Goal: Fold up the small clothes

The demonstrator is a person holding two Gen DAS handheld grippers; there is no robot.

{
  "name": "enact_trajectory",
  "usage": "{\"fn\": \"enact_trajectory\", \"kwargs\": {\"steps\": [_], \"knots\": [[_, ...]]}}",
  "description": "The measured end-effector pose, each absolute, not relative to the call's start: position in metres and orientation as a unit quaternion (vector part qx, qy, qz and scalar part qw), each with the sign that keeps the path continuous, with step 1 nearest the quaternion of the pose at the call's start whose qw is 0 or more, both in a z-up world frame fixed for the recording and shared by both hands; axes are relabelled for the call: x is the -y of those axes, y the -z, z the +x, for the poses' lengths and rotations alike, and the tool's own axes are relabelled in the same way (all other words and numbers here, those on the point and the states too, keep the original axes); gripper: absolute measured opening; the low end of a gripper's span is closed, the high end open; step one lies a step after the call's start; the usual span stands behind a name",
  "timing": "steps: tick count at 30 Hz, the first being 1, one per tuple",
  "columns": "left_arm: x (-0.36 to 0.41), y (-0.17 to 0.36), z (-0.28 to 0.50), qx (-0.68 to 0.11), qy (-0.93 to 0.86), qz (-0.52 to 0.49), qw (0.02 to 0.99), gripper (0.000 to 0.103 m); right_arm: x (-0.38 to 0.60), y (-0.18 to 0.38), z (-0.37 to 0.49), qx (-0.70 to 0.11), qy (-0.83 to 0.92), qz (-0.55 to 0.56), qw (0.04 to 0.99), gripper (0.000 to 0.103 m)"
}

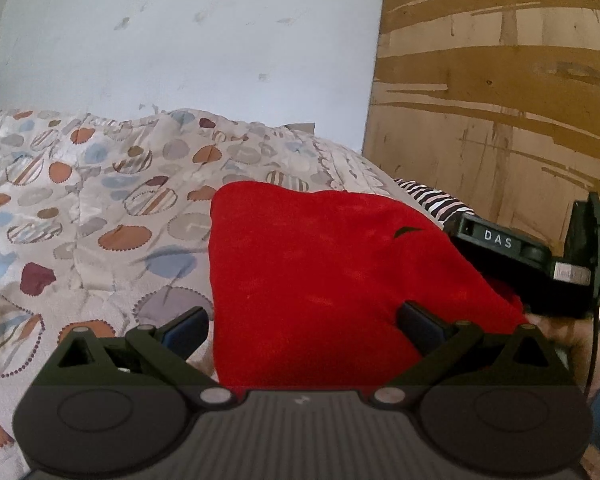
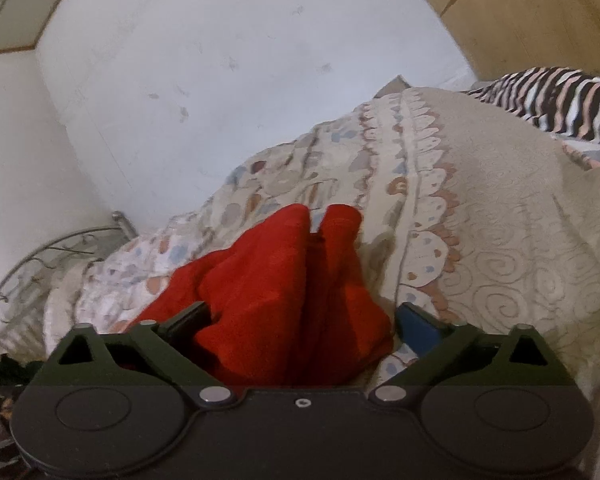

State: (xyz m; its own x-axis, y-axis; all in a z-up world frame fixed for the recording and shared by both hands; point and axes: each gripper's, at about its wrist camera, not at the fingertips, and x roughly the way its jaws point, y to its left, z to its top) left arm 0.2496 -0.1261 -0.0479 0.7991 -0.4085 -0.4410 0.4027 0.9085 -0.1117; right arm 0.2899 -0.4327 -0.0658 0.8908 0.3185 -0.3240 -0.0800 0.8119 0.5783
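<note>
A red garment [image 1: 320,272] lies folded on the patterned bedspread [image 1: 100,208]. In the left wrist view my left gripper [image 1: 304,326] is open just above its near edge, one finger off the cloth on the left, the other over it. The right gripper's black housing [image 1: 540,272] rests at the garment's right edge, with a hand [image 1: 560,336] below it. In the right wrist view the red garment [image 2: 284,292] shows two layered folds running away between the jaws of my right gripper [image 2: 302,320], which stands wide open. Its blue pad [image 2: 416,322] is clear of the cloth.
A black, white and pink striped cloth [image 2: 560,100] lies at the far right of the bed. A plywood board [image 1: 500,100] leans against the white wall [image 1: 200,40]. A curved metal bed frame [image 2: 40,256] stands at the left end.
</note>
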Motion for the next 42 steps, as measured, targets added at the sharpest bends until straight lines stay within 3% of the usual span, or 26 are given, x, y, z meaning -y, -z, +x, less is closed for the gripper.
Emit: {"fn": "enact_trajectory", "kwargs": {"steps": [11,18,25,31,36,42], "knots": [[0.120,0.048,0.256,-0.251,0.219,-0.027,0.942,0.103,0.444,0.031,0.312,-0.324,-0.126,0.348,0.870,0.103],[0.120,0.048,0.257,-0.255,0.217,-0.029,0.942,0.103,0.410,0.014,0.316,-0.397,-0.116,0.248,0.876,0.103],[0.120,0.047,0.257,-0.256,0.218,-0.032,0.941,0.103,0.413,0.012,0.324,-0.440,-0.127,0.270,0.847,0.103],[0.115,0.050,0.259,-0.263,0.227,-0.045,0.937,0.103,0.409,0.029,0.314,-0.383,-0.137,0.180,0.896,0.102],[0.113,0.053,0.261,-0.267,0.236,-0.055,0.933,0.103,0.422,0.051,0.294,-0.309,-0.156,0.201,0.916,0.102],[0.110,0.052,0.266,-0.284,0.244,-0.075,0.924,0.103,0.422,0.055,0.294,-0.289,-0.153,0.203,0.923,0.102]]}}
